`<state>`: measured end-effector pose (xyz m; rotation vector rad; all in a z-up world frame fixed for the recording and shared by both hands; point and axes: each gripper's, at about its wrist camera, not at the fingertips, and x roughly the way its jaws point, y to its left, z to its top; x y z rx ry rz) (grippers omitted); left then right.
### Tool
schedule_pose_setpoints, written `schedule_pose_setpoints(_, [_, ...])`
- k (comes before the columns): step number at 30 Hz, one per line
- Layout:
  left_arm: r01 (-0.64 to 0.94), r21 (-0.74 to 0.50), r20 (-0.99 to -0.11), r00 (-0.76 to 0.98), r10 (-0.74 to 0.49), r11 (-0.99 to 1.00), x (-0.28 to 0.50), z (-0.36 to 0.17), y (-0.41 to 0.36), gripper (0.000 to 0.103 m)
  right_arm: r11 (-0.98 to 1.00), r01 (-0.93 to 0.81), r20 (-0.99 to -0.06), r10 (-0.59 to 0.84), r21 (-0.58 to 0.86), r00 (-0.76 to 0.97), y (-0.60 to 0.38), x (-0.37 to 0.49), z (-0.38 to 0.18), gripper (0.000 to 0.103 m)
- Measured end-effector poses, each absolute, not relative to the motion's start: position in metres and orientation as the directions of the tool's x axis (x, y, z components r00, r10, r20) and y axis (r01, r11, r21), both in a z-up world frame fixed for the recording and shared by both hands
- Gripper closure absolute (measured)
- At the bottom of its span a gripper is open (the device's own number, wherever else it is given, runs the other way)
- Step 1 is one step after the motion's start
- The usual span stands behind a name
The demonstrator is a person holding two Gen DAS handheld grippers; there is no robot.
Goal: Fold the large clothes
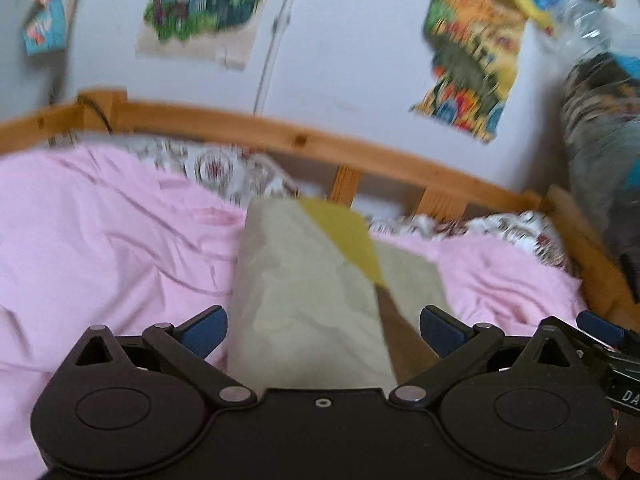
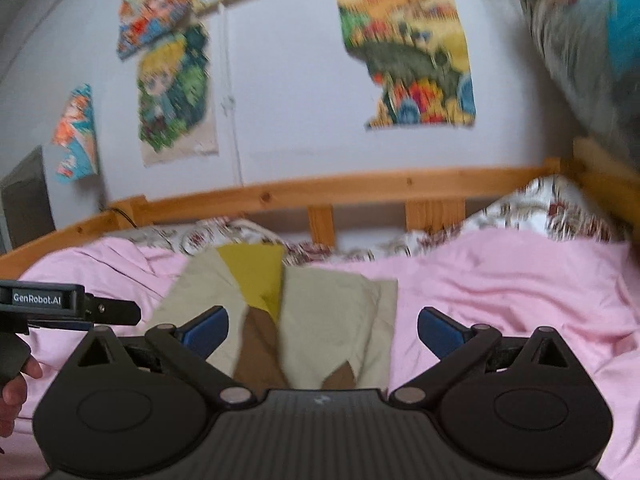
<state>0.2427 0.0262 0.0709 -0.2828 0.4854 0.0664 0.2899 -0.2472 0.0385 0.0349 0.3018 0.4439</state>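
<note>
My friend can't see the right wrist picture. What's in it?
A folded beige garment with yellow and brown patches lies on a pink sheet. The right gripper hovers above it, jaws wide open and empty. Behind stand a wooden bed rail and posters.

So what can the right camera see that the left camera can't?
Only the right wrist view shows a dark box by the wall, the left gripper's side and the fingers holding it. Only the left wrist view shows the right gripper's blue tip at its edge. Both show the folded beige garment on the pink sheet, the wooden bed rail, wall posters, and open jaws gripping nothing.
</note>
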Motion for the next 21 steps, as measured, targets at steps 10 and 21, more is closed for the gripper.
schedule_pose_setpoints(10, [-0.180, -0.160, -0.354, 0.928, 0.114, 0.971, 0.134, 0.130, 0.024, 0.001, 0.893, -0.450, -0.120, 0.449, 0.022, 0.885, -0.242, 0.186, 0.101, 0.000])
schedule_pose_setpoints(21, [-0.216, -0.143, -0.354, 0.923, 0.154, 0.966, 0.052, 0.130, 0.033, 0.001, 0.891, -0.454, -0.070, 0.453, 0.014, 0.889, -0.244, 0.100, 0.120, 0.000])
